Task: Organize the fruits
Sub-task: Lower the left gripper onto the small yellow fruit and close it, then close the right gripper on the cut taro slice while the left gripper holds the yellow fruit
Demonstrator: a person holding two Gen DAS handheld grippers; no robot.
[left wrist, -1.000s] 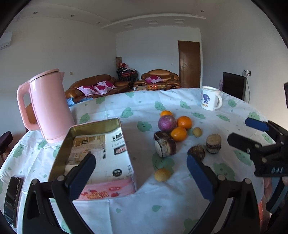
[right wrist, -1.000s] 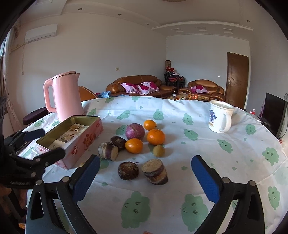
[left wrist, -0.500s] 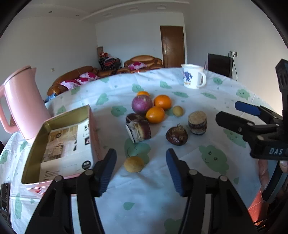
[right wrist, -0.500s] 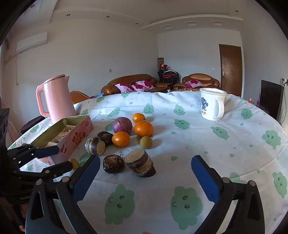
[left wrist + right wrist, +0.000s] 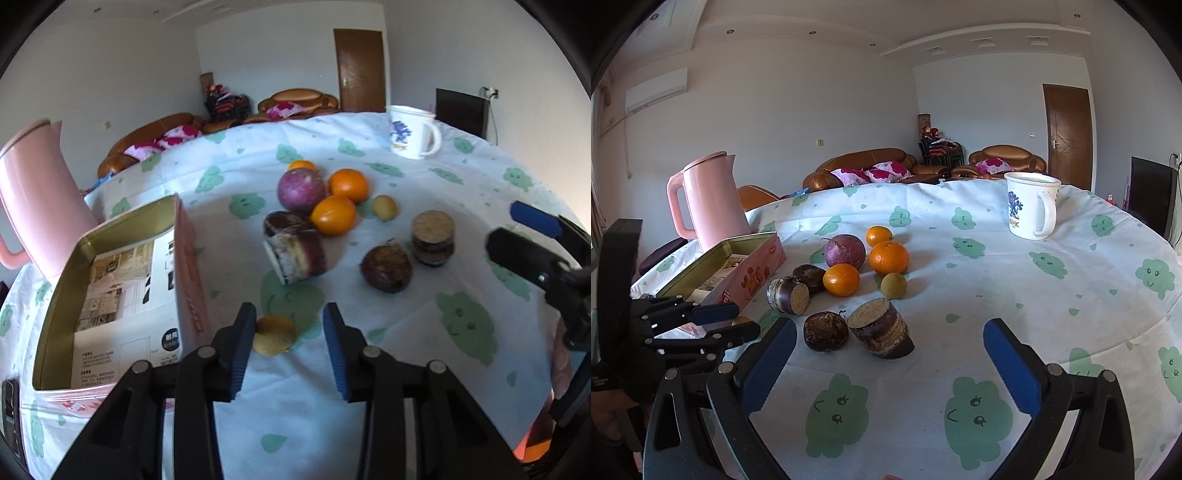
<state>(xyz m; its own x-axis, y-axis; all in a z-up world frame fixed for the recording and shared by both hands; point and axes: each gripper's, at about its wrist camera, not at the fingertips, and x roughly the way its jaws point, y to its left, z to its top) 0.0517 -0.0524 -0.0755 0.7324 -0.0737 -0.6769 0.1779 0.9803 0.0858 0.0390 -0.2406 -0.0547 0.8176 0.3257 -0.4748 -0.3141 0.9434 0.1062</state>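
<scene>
My left gripper (image 5: 289, 341) is open, its blue pads on either side of a small yellow-brown fruit (image 5: 275, 335) on the tablecloth; the left pad is close to it, the right pad apart. An open pink tin box (image 5: 110, 288) stands just left of it. Behind lie two sugarcane pieces (image 5: 295, 254) (image 5: 433, 238), a dark round fruit (image 5: 386, 269), a purple fruit (image 5: 301, 189), oranges (image 5: 333, 215) (image 5: 349, 185) and a small greenish fruit (image 5: 384, 207). My right gripper (image 5: 886, 354) is open and empty, just in front of a sugarcane piece (image 5: 881, 328) and the dark fruit (image 5: 825, 330).
A pink kettle (image 5: 711, 201) stands behind the tin box (image 5: 738, 264). A white mug (image 5: 1032, 205) stands at the far right of the round table. The right gripper shows at the right edge of the left wrist view (image 5: 543, 251). A dark phone (image 5: 9, 417) lies at the left edge.
My left gripper has dropped forward and narrowed its jaws around the small yellow-brown fruit. My right gripper has moved closer to the fruit group, still wide open.
</scene>
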